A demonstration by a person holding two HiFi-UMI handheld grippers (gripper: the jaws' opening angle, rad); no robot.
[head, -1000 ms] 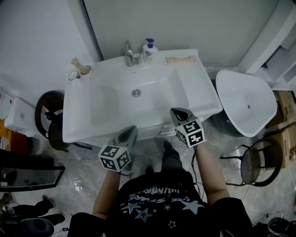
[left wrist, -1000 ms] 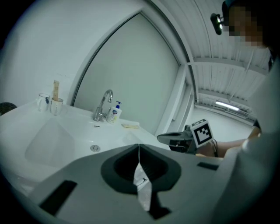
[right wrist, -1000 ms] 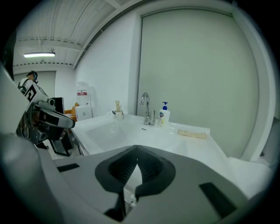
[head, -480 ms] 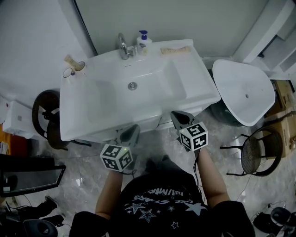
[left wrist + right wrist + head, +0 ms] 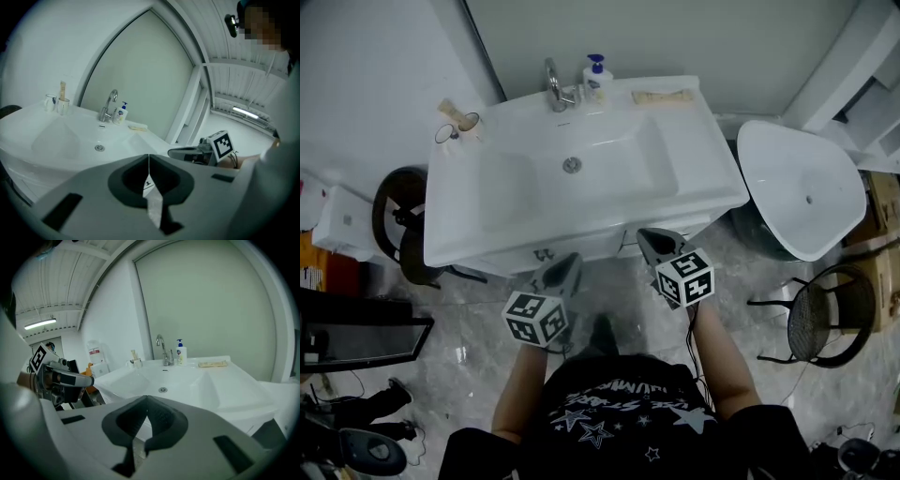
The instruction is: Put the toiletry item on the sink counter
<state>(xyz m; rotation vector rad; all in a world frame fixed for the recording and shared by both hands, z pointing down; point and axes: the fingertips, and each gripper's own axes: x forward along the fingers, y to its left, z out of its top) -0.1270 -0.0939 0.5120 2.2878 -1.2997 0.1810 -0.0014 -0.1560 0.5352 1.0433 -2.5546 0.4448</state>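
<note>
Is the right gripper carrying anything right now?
No: the right gripper has its jaws pressed together with nothing between them.

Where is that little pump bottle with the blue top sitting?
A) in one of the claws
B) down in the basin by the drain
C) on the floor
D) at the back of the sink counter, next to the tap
D: the pump bottle stands upright on the back edge of the sink counter, just to the right of the tap in the head view.
</note>
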